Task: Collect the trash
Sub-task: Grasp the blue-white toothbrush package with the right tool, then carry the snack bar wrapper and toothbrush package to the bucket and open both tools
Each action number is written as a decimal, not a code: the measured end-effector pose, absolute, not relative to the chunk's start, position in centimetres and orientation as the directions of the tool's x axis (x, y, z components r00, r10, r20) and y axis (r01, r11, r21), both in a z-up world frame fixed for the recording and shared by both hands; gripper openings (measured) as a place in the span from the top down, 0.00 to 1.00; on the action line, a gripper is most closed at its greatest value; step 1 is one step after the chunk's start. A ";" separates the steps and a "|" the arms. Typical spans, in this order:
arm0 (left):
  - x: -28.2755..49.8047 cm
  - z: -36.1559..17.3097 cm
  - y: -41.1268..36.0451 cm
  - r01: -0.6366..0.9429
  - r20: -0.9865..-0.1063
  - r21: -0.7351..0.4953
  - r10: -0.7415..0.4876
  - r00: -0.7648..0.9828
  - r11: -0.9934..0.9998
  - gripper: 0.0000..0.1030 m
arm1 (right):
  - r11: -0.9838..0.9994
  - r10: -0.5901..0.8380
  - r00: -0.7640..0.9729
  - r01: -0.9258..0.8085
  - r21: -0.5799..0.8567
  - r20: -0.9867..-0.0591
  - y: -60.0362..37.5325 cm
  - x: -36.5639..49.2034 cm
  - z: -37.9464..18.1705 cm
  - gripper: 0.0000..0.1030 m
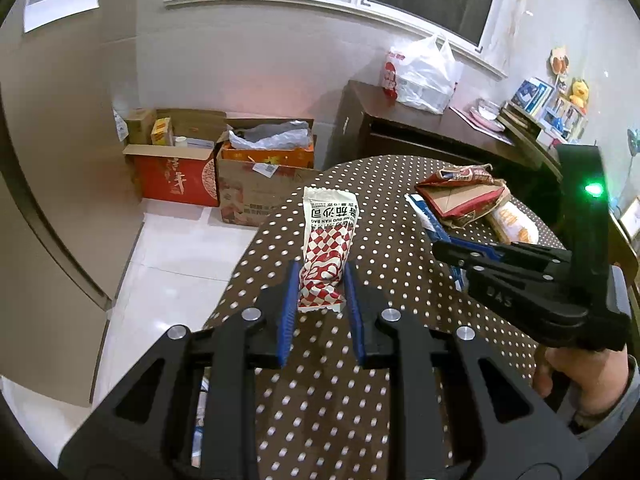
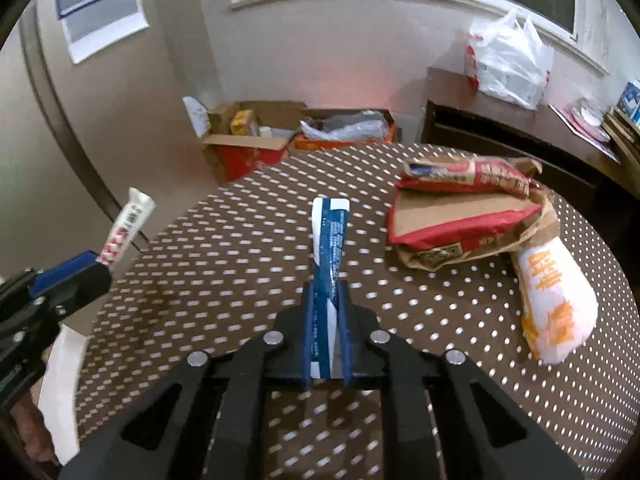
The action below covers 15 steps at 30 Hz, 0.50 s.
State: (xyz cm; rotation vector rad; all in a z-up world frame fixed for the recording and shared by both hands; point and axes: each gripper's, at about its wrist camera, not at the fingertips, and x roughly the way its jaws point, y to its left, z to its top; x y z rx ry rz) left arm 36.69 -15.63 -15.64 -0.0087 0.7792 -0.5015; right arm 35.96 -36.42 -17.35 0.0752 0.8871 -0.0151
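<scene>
My left gripper (image 1: 322, 280) is shut on a red-and-white checked sauce packet (image 1: 328, 240) and holds it upright above the dotted table (image 1: 340, 380); the packet also shows at the left of the right wrist view (image 2: 126, 226). My right gripper (image 2: 326, 300) is shut on a blue-and-white wrapper (image 2: 330, 240), raised over the table (image 2: 240, 248). In the left wrist view the right gripper (image 1: 444, 250) sits to the right. A pile of red and brown paper bags (image 2: 464, 216) and an orange-and-white wrapper (image 2: 554, 308) lie on the table's right side.
Open cardboard boxes (image 1: 224, 168) stand on the tiled floor past the table's far edge. A dark sideboard (image 1: 420, 128) with a white plastic bag (image 1: 426, 74) stands at the back right under the window. A white sheet (image 2: 60, 392) hangs at the table's left edge.
</scene>
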 end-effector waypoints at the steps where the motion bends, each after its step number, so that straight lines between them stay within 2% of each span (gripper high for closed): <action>1: 36.4 -15.4 -14.9 0.423 -0.667 -0.193 -0.434 0.605 0.886 0.78 | 0.997 0.025 0.640 0.036 0.063 -0.768 -36.0 35.6 -16.9 0.89; 15: 30.4 -14.5 -2.5 0.267 -0.645 -0.207 -0.336 0.686 0.941 0.78 | 0.951 0.309 0.689 -0.244 0.192 -0.655 -21.8 28.5 -10.8 0.89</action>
